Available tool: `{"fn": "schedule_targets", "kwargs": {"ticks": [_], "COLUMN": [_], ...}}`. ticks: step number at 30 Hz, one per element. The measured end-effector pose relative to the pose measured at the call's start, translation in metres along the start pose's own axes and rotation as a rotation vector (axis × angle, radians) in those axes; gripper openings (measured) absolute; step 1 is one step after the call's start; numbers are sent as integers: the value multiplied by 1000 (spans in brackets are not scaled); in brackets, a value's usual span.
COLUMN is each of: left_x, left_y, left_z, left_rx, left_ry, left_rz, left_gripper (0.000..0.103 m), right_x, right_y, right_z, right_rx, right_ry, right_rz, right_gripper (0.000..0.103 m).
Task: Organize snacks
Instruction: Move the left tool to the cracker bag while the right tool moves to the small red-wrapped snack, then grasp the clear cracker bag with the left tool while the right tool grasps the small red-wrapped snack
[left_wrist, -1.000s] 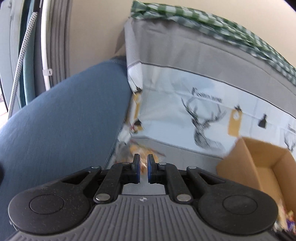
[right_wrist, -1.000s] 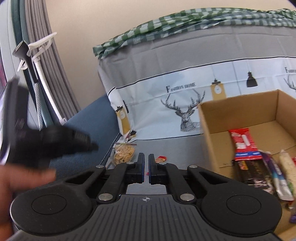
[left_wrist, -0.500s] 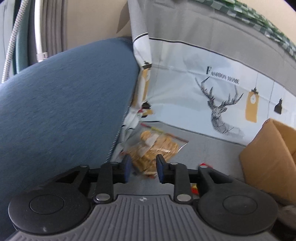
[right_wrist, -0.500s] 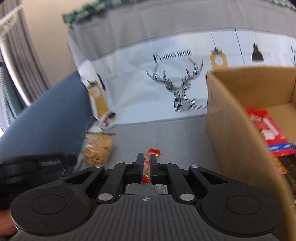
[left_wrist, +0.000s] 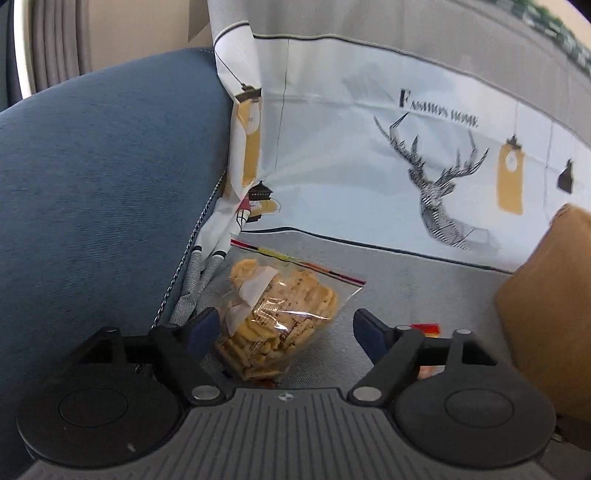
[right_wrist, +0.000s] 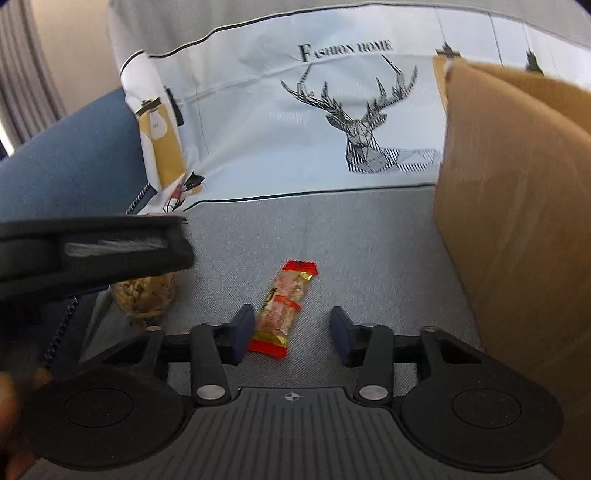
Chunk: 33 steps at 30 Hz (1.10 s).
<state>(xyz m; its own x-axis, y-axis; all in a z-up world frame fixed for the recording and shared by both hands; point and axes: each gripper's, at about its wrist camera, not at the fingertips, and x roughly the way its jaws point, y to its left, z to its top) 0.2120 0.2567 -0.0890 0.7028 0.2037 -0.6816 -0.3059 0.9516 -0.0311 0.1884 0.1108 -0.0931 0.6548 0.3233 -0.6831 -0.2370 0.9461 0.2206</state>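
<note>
Snacks lie between wide-open, empty jaws: a cracker bag (left_wrist: 280, 317) inside the left gripper (left_wrist: 286, 326), a candy bar (right_wrist: 282, 310) inside the right gripper (right_wrist: 291, 334).

a grey fabric seat (right_wrist: 369, 240) carries a clear bag of biscuits (left_wrist: 277, 321) beside the blue armrest (left_wrist: 103, 184), a red-ended snack bar (right_wrist: 284, 306) near it, and a cardboard box (right_wrist: 517, 221) to the right.

A deer-print cover (left_wrist: 406, 155) drapes the sofa back at 12 o'clock; blue armrest (left_wrist: 96, 192) at 9; beige wall (left_wrist: 144, 33) and grey curtain (left_wrist: 55, 40) at 11.
</note>
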Motion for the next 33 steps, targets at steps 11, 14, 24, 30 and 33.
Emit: {"fn": "schedule_targets", "kwargs": {"ticks": [11,14,24,30,33], "left_x": [-6,-25,-112,-145,-150], "left_y": [13,8,-8,1,7], "left_z": [7,3,-36,-71,-78], "left_rx": [-122,-130,-110,-130,-156], "left_ry": [5,7,102,222,241], "left_rz": [62,33,-14,-42,-81], "left_gripper": [49,48,48,48,48], "right_x": [-23,-37,-120,-151,-157], "right_y": [-6,-5,-10,-22,-21], "right_z": [0,-3,-22,-44,-57], "right_rx": [8,4,-32,-110,-181], "right_ry": [-33,-22,2,126,186], "right_rz": [-2,25,131,223,232], "right_gripper": [13,12,10,10,10]}}
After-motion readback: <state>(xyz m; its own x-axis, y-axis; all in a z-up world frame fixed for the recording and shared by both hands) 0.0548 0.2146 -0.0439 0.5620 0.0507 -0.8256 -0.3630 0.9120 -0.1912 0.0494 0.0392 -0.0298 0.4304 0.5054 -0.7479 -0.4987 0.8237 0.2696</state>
